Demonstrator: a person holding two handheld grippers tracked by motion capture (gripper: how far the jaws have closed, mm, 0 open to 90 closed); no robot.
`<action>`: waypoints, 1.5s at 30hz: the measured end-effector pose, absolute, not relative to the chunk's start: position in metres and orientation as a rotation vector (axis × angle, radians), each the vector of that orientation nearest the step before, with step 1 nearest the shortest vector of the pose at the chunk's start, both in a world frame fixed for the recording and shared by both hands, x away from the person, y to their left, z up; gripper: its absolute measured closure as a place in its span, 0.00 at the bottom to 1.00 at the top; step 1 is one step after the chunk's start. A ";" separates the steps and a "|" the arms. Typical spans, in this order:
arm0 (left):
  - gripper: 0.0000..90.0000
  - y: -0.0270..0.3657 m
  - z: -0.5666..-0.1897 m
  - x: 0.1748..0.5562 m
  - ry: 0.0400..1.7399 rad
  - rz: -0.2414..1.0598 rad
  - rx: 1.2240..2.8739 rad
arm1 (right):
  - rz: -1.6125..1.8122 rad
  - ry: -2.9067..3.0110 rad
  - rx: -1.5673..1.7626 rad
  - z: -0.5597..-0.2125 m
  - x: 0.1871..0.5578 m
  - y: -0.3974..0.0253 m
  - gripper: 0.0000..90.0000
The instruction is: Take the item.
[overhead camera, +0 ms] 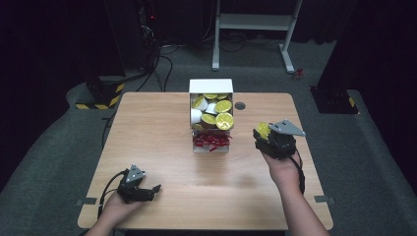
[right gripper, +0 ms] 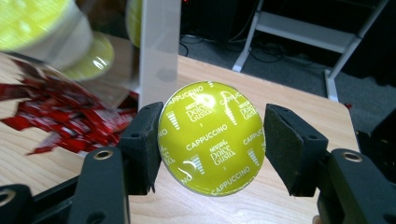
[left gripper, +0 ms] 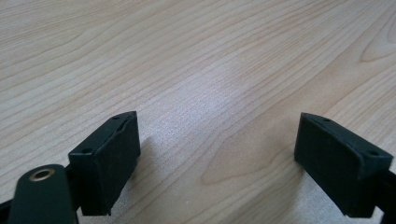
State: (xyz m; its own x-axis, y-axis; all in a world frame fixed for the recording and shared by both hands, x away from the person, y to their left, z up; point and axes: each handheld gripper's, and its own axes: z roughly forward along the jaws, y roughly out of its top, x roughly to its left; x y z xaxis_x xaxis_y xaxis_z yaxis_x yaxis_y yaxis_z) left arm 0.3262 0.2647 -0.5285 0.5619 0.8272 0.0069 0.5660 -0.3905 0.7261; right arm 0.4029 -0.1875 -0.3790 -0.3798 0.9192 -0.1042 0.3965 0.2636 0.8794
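The right hand-held gripper [right gripper: 212,149] holds a round yellow-green foil-topped coffee capsule printed "Cappuccino" [right gripper: 210,140] between its two black jaws, lifted clear of the light wooden tabletop [overhead camera: 162,142] near its right edge. It is probably held by its sides so that the foil lid stays undented and the capsule can be set down flat. Just beside it, toward the middle of the tabletop's far edge, stands a white cardboard box [overhead camera: 211,86] heaped with more yellow-lidded capsules [overhead camera: 223,120], with a pile of small red sachets [overhead camera: 211,141] at its near end. The capsule is apparently either coming from or going to that box. The left hand-held gripper [overhead camera: 147,189] rests empty near the near-left corner, jaws spread wide over bare wood, likely kept out of the way.
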 end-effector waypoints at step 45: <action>0.16 0.265 -0.529 0.325 1.106 0.487 2.106 | 0.733 1.984 1.479 -0.497 0.465 -0.212 0.45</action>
State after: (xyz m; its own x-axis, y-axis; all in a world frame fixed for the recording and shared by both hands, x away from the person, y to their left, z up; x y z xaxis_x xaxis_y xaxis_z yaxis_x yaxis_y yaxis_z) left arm 0.3253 0.2648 -0.5286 0.5654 0.8248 0.0074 0.5624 -0.3921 0.7280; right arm 0.4651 -0.2120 -0.4969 -0.2406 0.9646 -0.1082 0.6624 0.2446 0.7080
